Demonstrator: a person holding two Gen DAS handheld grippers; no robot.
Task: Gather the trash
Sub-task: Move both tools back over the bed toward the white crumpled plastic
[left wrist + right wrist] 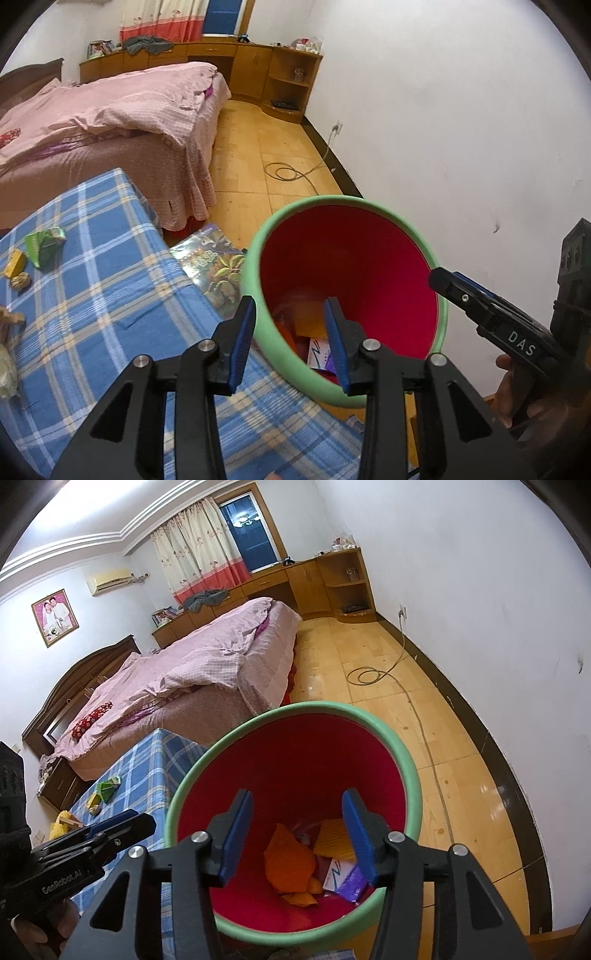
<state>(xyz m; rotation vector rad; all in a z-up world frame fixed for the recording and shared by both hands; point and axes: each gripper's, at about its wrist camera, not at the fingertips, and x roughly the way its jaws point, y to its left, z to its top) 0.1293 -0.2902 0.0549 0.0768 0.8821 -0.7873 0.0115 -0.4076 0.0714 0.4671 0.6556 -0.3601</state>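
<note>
One green-rimmed red bin (406, 760) stands beside the checked table (110, 314), holding an orange wrapper (290, 864), a yellow piece (334, 840) and a purple packet (349, 882). Both the left gripper (291, 338) and the right gripper (295, 838) gape wide and empty over the bin. On the table lie one green wrapper (44, 245) and one yellow scrap (14, 263).

worktop (110, 295): blue plaid cloth | on it, far left: green wrapper (44, 243), yellow box (14, 263), brown scrap (20, 281) just beside | floor (243, 173): wood, coiled cable (288, 171), bin (258, 266) beside worktop
</note>
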